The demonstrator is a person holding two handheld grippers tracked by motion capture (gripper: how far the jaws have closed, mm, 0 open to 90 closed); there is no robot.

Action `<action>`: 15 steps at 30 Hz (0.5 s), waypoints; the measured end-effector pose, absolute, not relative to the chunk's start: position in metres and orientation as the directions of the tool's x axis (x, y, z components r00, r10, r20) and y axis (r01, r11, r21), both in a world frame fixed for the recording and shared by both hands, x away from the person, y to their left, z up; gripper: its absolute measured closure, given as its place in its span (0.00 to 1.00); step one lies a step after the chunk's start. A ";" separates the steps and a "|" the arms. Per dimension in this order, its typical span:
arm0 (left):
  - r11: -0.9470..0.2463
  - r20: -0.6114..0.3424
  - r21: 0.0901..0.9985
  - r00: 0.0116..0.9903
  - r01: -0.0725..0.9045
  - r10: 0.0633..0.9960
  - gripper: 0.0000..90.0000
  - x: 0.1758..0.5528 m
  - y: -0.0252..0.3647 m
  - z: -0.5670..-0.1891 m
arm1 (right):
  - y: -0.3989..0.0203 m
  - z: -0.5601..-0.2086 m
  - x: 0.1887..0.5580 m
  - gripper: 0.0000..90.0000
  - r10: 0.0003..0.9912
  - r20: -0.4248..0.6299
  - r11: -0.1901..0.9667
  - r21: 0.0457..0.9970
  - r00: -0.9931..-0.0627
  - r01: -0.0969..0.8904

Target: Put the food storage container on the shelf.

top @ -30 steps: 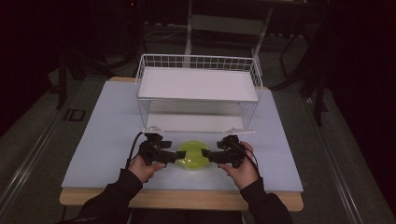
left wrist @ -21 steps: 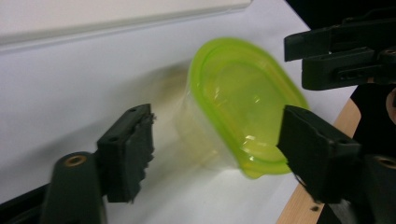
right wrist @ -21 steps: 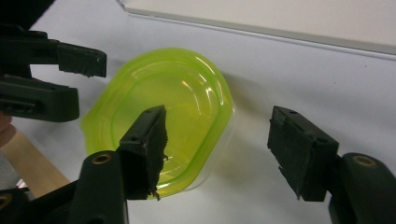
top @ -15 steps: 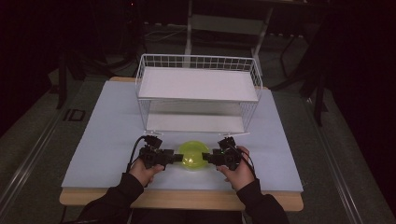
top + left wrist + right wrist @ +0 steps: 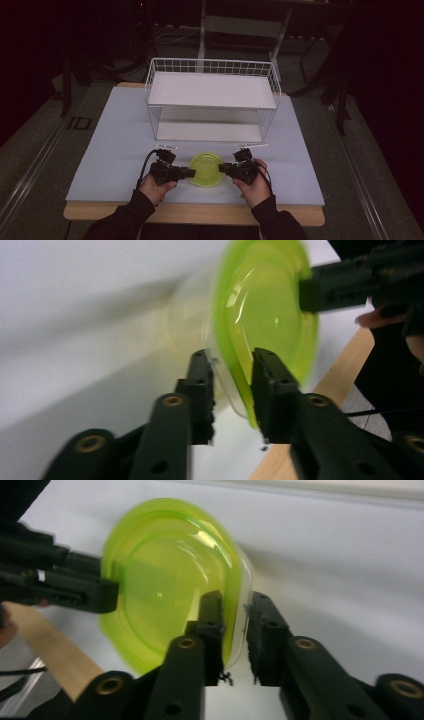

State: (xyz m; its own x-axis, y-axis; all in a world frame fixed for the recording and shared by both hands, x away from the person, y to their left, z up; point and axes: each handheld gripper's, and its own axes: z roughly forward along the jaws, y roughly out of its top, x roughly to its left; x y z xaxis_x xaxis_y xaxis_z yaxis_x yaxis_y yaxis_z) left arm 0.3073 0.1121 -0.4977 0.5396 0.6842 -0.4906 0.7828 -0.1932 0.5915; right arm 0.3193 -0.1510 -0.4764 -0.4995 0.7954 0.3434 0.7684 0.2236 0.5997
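Holding a lime-green translucent bowl (image 5: 206, 169) between my two grippers, I have it low in the centre of the high view, over the pale desk (image 5: 110, 145) near its front edge. My left gripper (image 5: 186, 173) bites the bowl's left rim and my right gripper (image 5: 223, 169) bites the right rim, each clamped on the thin plastic wall. I can see nothing inside the bowl. Above it in the frame, toward the back of the desk, stands a white wire basket rack (image 5: 212, 97) with an upper tray and a lower shelf; both look bare, and it stands apart from the bowl. The left gripper view adds what the high view cannot: the bowl (image 5: 260, 325) is tipped on edge, its rim pinched between my left gripper (image 5: 232, 390) jaws, with the other gripper's black jaw reaching in at the upper right and the desk's wooden edge (image 5: 345, 375) at the right. The right gripper view shows the same from the opposite side: the bowl (image 5: 160, 580) sits left of centre, my right gripper (image 5: 234, 635) closed on the rim, the opposite gripper gripping at the left edge of the frame. The bowl is motion-blurred in both close views. Dark floor and chair legs surround the desk.
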 end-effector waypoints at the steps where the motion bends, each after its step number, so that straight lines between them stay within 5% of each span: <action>1: -0.186 -0.486 0.597 0.537 0.780 0.690 0.85 0.306 0.112 -0.496 | -0.151 -0.475 0.319 0.88 0.793 0.337 0.232 0.604 -0.508 0.762; 15: -0.132 -0.516 0.631 0.540 0.765 0.665 0.91 0.309 0.122 -0.461 | -0.151 -0.446 0.309 0.88 0.772 0.316 0.223 0.676 -0.551 0.702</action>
State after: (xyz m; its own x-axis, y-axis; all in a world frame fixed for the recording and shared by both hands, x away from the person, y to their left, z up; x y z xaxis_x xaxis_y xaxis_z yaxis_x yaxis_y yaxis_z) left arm 0.3088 0.1221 -0.4607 0.5399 0.6652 -0.5157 0.7647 -0.1317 0.6307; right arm 0.3090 -0.1514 -0.4460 -0.5507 0.7724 0.3165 0.7018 0.2233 0.6764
